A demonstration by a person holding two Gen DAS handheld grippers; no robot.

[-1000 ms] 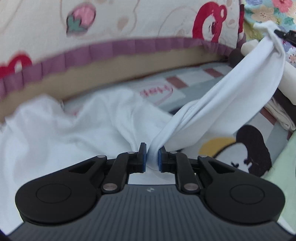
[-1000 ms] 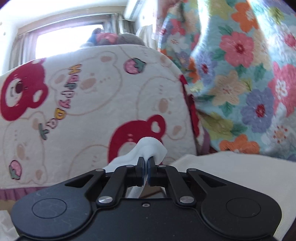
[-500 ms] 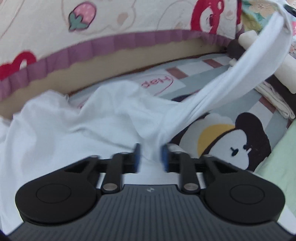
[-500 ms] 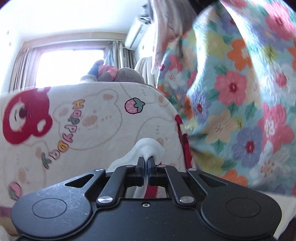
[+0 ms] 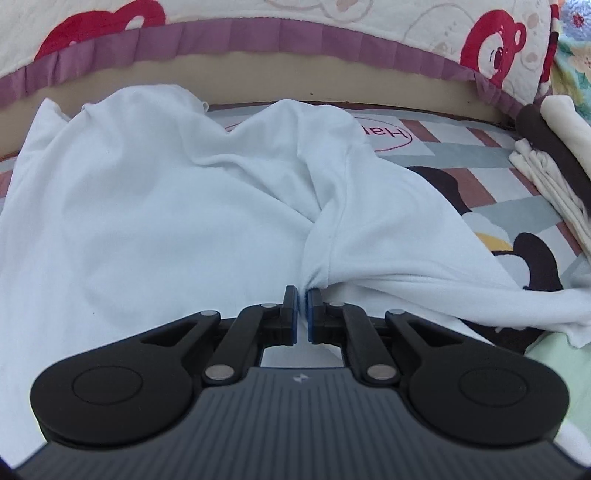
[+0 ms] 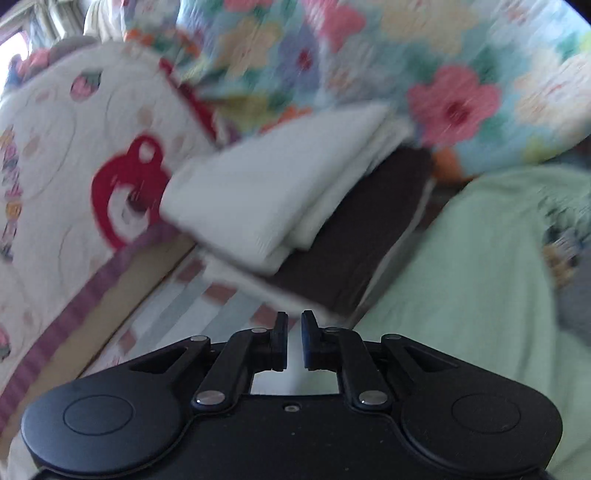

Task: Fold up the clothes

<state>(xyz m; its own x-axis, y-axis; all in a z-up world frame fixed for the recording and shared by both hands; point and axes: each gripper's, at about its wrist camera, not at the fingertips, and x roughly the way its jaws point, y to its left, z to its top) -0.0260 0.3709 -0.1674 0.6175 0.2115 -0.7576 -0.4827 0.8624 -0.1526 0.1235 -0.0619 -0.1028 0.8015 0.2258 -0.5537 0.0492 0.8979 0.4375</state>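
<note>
Your left tongs (image 5: 302, 295) pinch the white shirt (image 5: 166, 206) spread on the cartoon mat (image 5: 480, 166), your right tongs (image 6: 293, 325) are apart, folded clothes (image 6: 280, 192) at 12 o'clock.

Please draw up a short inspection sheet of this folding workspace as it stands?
Surface: cartoon-print mat, partly covered.
Job's things: white garment spread rumpled on the mat.
Clutter: stack of folded clothes, white on dark brown; pale green cloth.
Grippers: left gripper shut on a pinch of the garment; right gripper slightly open, empty, view blurred.
Cables: nothing seen.
Surroundings: bear-print quilt; floral quilt.
</note>
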